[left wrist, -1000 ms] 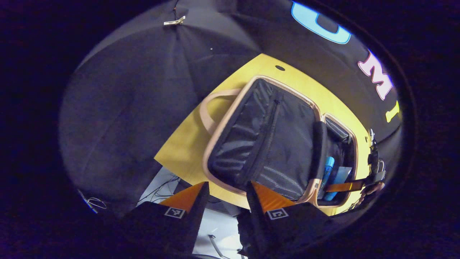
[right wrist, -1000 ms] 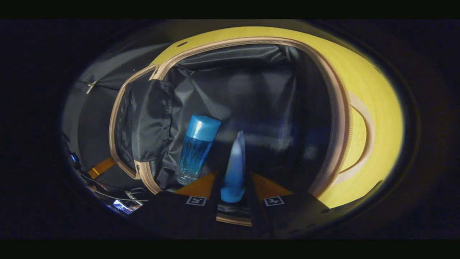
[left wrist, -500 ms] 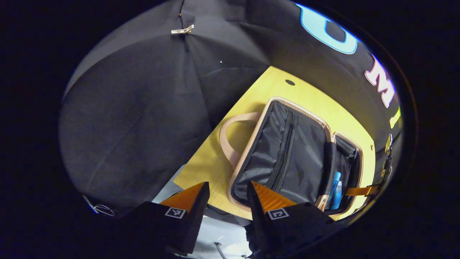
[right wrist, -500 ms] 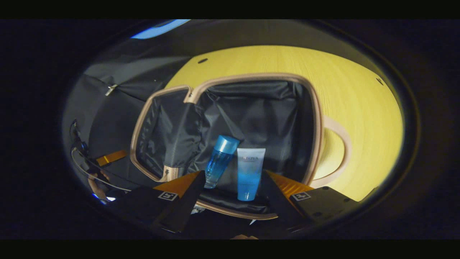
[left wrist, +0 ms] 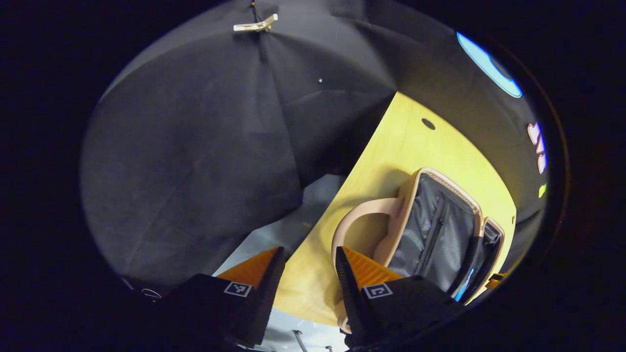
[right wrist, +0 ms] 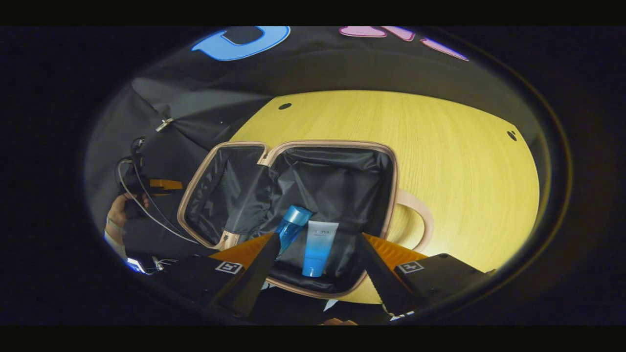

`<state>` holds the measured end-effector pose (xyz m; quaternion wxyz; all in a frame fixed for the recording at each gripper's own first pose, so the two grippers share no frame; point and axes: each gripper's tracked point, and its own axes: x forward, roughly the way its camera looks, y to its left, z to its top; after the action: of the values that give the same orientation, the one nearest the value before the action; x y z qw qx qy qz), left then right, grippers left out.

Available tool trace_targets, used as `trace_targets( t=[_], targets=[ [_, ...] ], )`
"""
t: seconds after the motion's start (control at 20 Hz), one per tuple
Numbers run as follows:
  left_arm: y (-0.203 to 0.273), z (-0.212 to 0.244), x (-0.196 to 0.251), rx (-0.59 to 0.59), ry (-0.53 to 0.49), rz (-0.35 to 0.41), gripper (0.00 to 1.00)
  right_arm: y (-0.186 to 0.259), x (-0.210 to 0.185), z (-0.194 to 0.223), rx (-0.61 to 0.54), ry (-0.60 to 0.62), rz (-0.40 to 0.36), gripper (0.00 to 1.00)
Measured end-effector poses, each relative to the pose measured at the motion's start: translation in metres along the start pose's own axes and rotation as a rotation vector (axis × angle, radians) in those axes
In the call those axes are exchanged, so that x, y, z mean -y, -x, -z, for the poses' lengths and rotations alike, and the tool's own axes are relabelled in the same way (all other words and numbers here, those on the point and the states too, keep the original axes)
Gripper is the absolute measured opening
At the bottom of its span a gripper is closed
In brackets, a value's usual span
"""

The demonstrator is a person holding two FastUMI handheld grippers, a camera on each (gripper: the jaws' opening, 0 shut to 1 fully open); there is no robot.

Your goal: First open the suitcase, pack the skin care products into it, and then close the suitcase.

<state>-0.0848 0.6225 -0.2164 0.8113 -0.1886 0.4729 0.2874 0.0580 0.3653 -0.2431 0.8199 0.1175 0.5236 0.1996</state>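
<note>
With the bottle (right wrist: 292, 229) and the tube (right wrist: 315, 247) lying in the open suitcase (right wrist: 337, 149) at its near edge on the table (right wrist: 440, 161), the lid (right wrist: 220, 190) lies flat toward the left gripper (left wrist: 305, 283), which is nearer to it than the right gripper (right wrist: 315, 274); both have fingers apart, empty.

No readable text. Tube (right wrist: 317, 247) in the suitcase (right wrist: 386, 161) has small print near its top, too blurred to make out.
</note>
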Motion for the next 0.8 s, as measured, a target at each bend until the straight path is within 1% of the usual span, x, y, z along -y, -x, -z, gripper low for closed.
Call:
trace_targets(
  t=[0.1, 0.25, 0.3, 0.35, 0.4, 0.45, 0.55, 0.6, 0.65, 0.8],
  targets=[
    [-0.016, 0.002, 0.011, -0.04, -0.005, 0.013, 0.68, 0.005, 0.01, -0.001, 0.01, -0.014, 0.019, 0.98],
    [-0.042, 0.008, 0.015, -0.09, -0.031, -0.011, 0.67, 0.011, 0.024, -0.002, 0.023, -0.032, 0.044, 0.98],
    [-0.05, 0.01, 0.017, -0.113, -0.031, -0.008, 0.67, 0.013, 0.027, -0.001, 0.024, -0.04, 0.048, 1.0],
    [-0.041, 0.009, 0.013, -0.133, -0.045, -0.042, 0.66, 0.016, 0.029, 0.0, 0.027, -0.047, 0.05, 0.98],
    [-0.047, 0.005, 0.013, -0.115, -0.067, -0.042, 0.62, 0.018, 0.031, 0.002, 0.028, -0.05, 0.05, 0.98],
    [-0.057, 0.006, 0.019, -0.11, -0.086, -0.024, 0.53, 0.021, 0.033, 0.003, 0.028, -0.052, 0.052, 0.98],
    [-0.057, 0.007, 0.022, -0.113, -0.142, -0.03, 0.2, 0.026, 0.035, 0.01, 0.022, -0.063, 0.051, 0.98],
    [-0.056, 0.006, 0.021, -0.106, -0.158, -0.029, 0.18, 0.027, 0.036, 0.011, 0.028, -0.07, 0.048, 0.98],
    [-0.055, 0.002, 0.023, -0.089, -0.152, -0.024, 0.16, 0.029, 0.036, 0.01, 0.038, -0.074, 0.047, 0.98],
    [-0.037, -0.008, 0.029, -0.039, -0.143, 0.017, 0.13, 0.035, 0.038, 0.009, 0.069, -0.072, 0.049, 0.98]
  ],
)
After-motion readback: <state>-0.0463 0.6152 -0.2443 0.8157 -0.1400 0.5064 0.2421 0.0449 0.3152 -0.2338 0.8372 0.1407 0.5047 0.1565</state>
